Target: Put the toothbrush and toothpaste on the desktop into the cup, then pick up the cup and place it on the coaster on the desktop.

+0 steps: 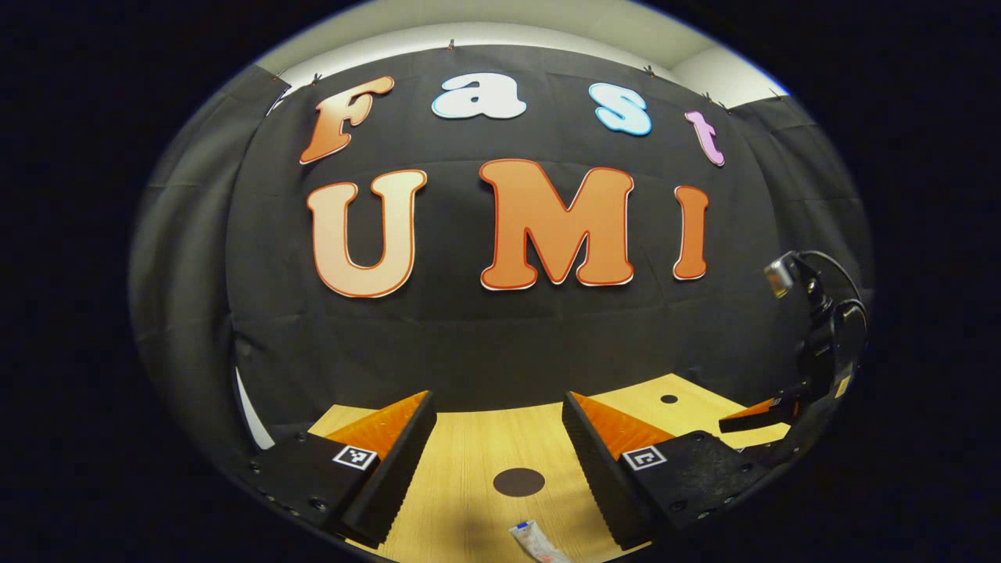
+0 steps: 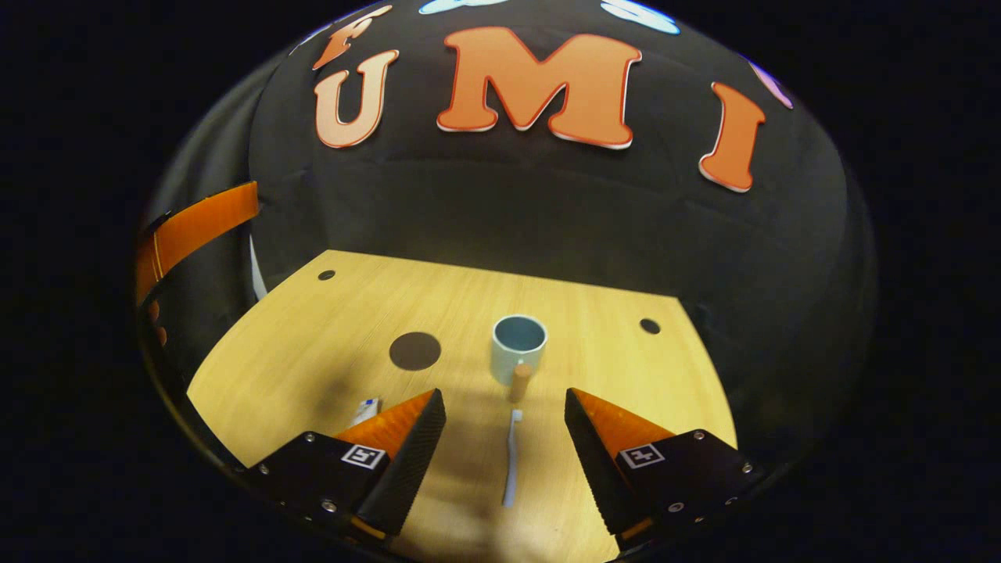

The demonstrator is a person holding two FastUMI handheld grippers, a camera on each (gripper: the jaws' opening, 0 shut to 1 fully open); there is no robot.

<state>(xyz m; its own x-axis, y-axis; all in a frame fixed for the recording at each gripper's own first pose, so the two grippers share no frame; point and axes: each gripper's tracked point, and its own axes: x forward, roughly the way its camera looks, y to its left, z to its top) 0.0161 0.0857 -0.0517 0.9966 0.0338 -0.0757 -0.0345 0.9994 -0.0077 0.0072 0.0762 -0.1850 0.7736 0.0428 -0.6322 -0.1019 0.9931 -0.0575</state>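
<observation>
With both grippers, left and right, spread and empty, the brush is lined up for pickup, so a descent and pinch are needed.

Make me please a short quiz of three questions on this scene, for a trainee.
1. True or false: the toothbrush already stands in the cup.
2. In the right gripper view, what lies between the right claw's open fingers?
A) the toothpaste
B) the toothbrush
C) the coaster
3. Fill in: in the left gripper view, the dark round coaster lies on the desktop ahead of the open left claw, and the ___ lies nearer, at the bottom edge.

Key: 1 false; 2 B; 3 toothpaste.
</observation>
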